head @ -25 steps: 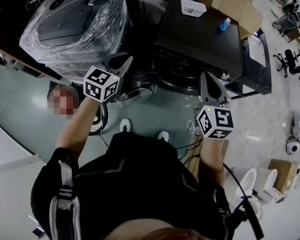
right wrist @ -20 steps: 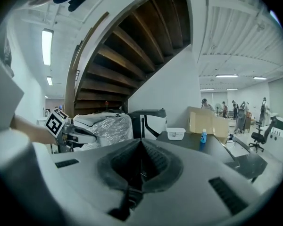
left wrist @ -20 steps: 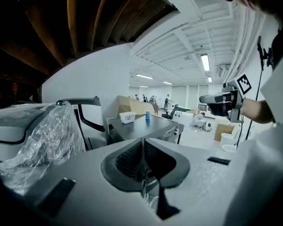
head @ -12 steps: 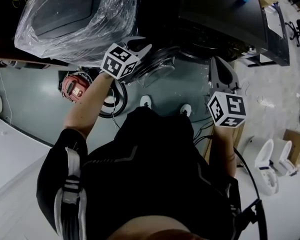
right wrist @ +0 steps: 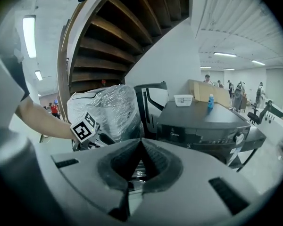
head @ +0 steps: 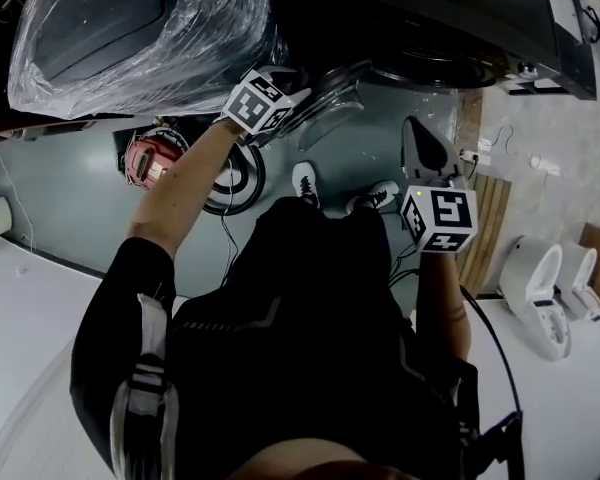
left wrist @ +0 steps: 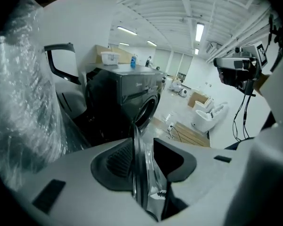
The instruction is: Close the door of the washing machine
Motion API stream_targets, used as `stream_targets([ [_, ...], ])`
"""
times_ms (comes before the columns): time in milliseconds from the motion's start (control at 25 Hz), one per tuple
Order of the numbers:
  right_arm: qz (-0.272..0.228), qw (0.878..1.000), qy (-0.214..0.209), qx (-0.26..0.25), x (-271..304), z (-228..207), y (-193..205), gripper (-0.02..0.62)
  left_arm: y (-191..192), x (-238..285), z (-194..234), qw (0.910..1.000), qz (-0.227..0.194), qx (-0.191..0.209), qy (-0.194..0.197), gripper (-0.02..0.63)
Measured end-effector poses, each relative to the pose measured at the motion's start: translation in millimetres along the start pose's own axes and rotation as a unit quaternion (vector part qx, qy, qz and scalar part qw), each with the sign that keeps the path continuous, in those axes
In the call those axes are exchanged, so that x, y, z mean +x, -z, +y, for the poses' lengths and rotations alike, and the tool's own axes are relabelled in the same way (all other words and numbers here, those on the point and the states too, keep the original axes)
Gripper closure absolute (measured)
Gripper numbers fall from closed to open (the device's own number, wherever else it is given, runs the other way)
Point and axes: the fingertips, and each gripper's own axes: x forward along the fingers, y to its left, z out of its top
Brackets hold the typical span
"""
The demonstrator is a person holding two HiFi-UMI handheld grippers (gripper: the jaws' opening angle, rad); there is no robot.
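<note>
The black front-loading washing machine (head: 460,18) stands at the top of the head view, its round glass door (head: 335,88) swung out to the left. My left gripper (head: 288,86) has reached the door's outer edge. In the left gripper view the door's rim (left wrist: 140,173) stands edge-on between the jaws, which have just been opening; the left gripper (left wrist: 144,147) is open, with a gap on the right side. Beyond it is the drum opening (left wrist: 148,109). My right gripper (head: 416,133) hangs shut and empty in front of the machine (right wrist: 203,121), its jaws meeting at the tips (right wrist: 141,144).
A plastic-wrapped appliance (head: 130,28) stands left of the machine, close to my left arm. A red round device (head: 150,160) and a cable coil (head: 230,178) lie on the floor below it. Wooden boards (head: 485,228) and white toilets (head: 545,288) are at the right.
Both grippers have come down. The left one has moved onto the door's edge, and its jaws have opened around the rim. The right gripper stays shut.
</note>
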Motion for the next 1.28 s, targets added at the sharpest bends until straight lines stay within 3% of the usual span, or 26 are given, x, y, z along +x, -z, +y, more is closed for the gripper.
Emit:
stream_targets([
  [400,0.064,0.998,-0.014,0.017,34.8,20.4,79.0,0.592,56.7,60.9,21.4,0.9985,0.053,-0.012,0.012,0.476],
  [720,0.089,0.995,-0.035,0.039,68.4,43.0,120.6,0.591,76.7,79.6,18.4,0.9949,0.091,0.026,0.033,0.474],
  [1040,0.108,0.992,-0.046,0.042,77.4,54.5,148.9,0.592,78.4,81.0,15.4,0.9953,0.083,0.018,0.046,0.476],
  [1280,0.125,0.990,-0.045,0.035,75.4,56.1,168.7,0.592,79.5,81.1,12.5,0.9964,0.078,0.026,0.021,0.476],
])
